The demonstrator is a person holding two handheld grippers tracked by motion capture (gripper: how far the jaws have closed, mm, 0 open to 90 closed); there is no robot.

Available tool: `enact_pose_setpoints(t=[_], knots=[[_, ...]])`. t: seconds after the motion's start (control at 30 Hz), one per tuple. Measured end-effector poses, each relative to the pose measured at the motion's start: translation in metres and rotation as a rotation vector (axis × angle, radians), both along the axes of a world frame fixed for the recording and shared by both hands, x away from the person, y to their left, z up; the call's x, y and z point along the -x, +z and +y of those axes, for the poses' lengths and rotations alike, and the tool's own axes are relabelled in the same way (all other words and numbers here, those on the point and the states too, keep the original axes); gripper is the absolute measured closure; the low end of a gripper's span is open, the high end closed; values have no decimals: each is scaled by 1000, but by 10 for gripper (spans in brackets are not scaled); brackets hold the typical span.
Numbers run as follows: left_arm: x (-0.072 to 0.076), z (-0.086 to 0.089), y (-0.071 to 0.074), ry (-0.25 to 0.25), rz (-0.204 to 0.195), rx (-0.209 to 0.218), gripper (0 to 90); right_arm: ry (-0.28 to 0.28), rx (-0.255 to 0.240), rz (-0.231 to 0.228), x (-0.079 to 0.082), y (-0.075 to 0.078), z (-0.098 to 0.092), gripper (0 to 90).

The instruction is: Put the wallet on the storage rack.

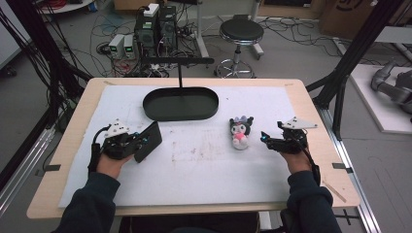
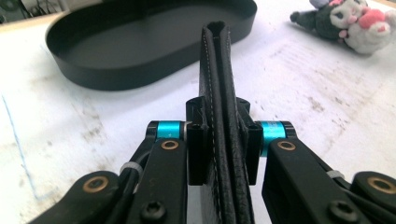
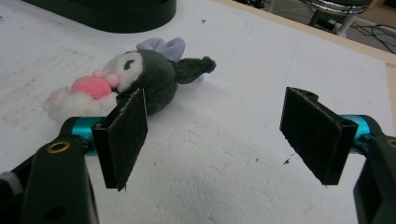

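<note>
A: Wallet sits clamped between the left gripper's pads, edge up, above the white mat at the table's left side.

B: And the tray?

A: Black, oval, empty, ahead of the wallet near the mat's far edge. The left gripper view looks straight along the wallet's spine toward it.

B: So which step is this?

A: Most likely the carry: the wallet is gripped and raised but has not reached the tray. That is a judgement from how things lie.

B: What does the right gripper do?

A: Its jaws stand wide apart with nothing between them. It hovers just beside the plush toy, which lies on its back on the mat's right half, well apart from the wallet.

B: What does the next move call for?

A: Probably moving the wallet forward over the tray's rim, lowering it, then opening the pads. The wallet is held by one end, so it could tip on release. The right gripper would need to shift toward the toy before closing on it.
</note>
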State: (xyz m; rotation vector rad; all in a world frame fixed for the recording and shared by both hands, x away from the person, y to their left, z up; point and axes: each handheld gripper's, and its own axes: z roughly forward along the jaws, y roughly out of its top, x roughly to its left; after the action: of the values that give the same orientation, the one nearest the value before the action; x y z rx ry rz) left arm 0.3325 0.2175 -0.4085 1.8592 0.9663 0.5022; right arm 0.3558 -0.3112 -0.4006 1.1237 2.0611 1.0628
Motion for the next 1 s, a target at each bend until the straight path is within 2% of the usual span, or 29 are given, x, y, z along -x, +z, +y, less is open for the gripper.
enact_pose_setpoints(t=[0.07,0.1,0.17,0.2,0.27,0.3,0.33,0.47,0.57,0.63,0.67,0.7,0.77,0.8,0.83,0.93,1.0], knots=[[-2,0,4,13,-25,6,781,1,0,-3,0,0,-1,236],[-5,0,10,29,-51,16,782,0,-4,-4,0,0,-1,236],[-8,1,14,36,-59,24,784,-1,-8,-2,0,1,-1,236],[-14,2,20,48,-69,62,784,0,-8,-6,0,1,-2,236],[-18,3,23,57,-73,68,785,0,-14,-6,0,1,-2,236],[-28,3,32,70,-87,67,785,-2,-18,-7,0,1,-2,236],[-28,3,32,70,-87,67,785,0,-19,-7,0,1,-3,236],[-49,3,48,98,-116,78,785,1,-24,-8,0,1,-3,236],[-67,3,56,108,-127,90,785,2,-29,-7,-1,1,-3,236],[-81,3,59,123,-119,95,785,0,-31,-8,-1,2,-4,236],[-85,2,59,125,-122,91,785,1,-35,-7,-1,2,-4,236],[-96,1,59,130,-128,90,785,1,-35,-7,-1,2,-4,236],[-101,0,58,135,-126,89,785,2,-36,-6,-1,2,-4,236],[-111,-5,55,144,-120,65,785,5,-36,-7,-1,2,-5,236],[-111,-5,55,144,-120,65,785,5,-36,-7,-1,2,-5,236],[-127,-13,43,162,-120,41,785,6,-44,-4,-1,2,-4,237],[-131,-16,39,166,-116,31,785,7,-43,-8,0,2,-5,236]])
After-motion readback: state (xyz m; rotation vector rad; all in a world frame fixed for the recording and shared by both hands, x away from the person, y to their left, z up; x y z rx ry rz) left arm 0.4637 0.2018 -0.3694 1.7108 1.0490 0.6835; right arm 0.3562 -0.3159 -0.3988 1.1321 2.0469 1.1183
